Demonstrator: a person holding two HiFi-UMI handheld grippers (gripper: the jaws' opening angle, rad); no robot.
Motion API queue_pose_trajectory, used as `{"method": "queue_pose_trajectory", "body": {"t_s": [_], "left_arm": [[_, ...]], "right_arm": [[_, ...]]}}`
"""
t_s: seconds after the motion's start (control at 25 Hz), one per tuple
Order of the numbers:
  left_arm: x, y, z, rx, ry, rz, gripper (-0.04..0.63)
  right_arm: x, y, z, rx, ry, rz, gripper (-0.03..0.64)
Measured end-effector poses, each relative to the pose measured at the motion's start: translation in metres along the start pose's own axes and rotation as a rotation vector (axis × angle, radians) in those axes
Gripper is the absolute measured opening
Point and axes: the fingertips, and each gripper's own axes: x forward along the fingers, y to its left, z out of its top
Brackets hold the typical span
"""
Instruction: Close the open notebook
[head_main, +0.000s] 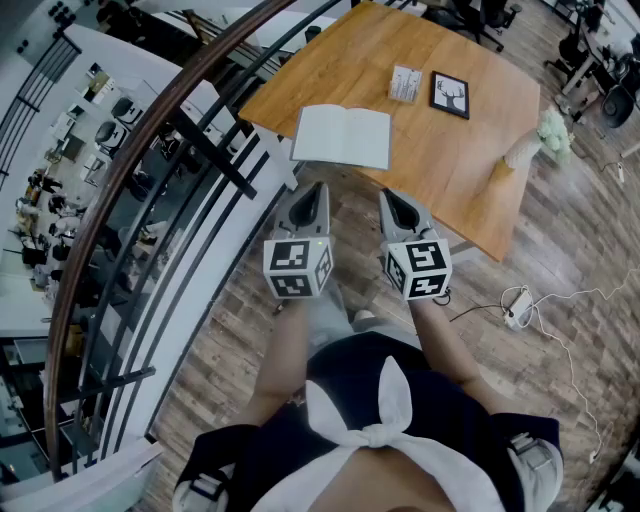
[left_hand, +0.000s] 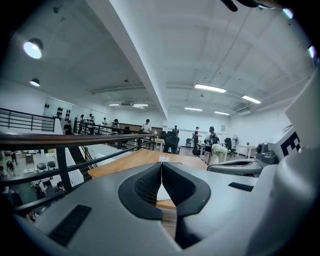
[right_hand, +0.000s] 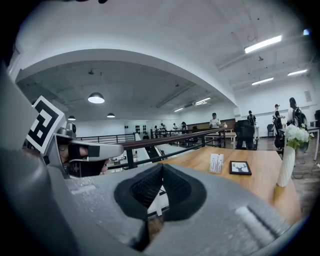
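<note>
Wooden flooring runs under a wooden desk (head_main: 440, 160) that stands beside a dark stair railing (head_main: 150, 160) in an open office. On the desk the notebook (head_main: 342, 137) lies open and flat, blank pages up, close to the edge nearest the person. Beyond the notebook, farther from the person, stands a small white card (head_main: 405, 84), with a black-framed deer picture (head_main: 450, 95) just beside it. Well to the right of the notebook, a vase of white flowers (head_main: 535, 140) stands at the desk's corner. The left tongs (head_main: 314, 190) and the right tongs (head_main: 392, 197) hover side by side just short of the notebook, not touching it. Each pair of jaws is pressed together with nothing between them.
</note>
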Motion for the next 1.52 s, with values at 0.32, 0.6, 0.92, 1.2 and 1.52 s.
{"method": "queue_pose_trajectory", "body": {"t_s": [0.32, 0.6, 0.92, 1.2, 1.52], "left_arm": [[0.036, 0.035, 0.008, -0.002, 0.007, -0.011, 0.02], [0.068, 0.063, 0.012, -0.013, 0.024, -0.018, 0.02], [0.103, 0.093, 0.015, -0.048, 0.037, -0.029, 0.02], [0.127, 0.121, 0.012, -0.081, 0.065, -0.059, 0.02], [0.154, 0.151, 0.005, -0.123, 0.089, -0.093, 0.02]], "right_arm": [[0.043, -0.017, 0.008, 0.013, -0.018, -0.055, -0.003], [0.08, -0.027, 0.011, 0.025, -0.013, -0.07, -0.002], [0.12, -0.037, 0.018, 0.029, 0.004, -0.087, -0.002], [0.152, -0.037, 0.018, 0.03, 0.028, -0.107, -0.002], [0.185, -0.037, 0.014, 0.034, 0.052, -0.132, -0.002]]}}
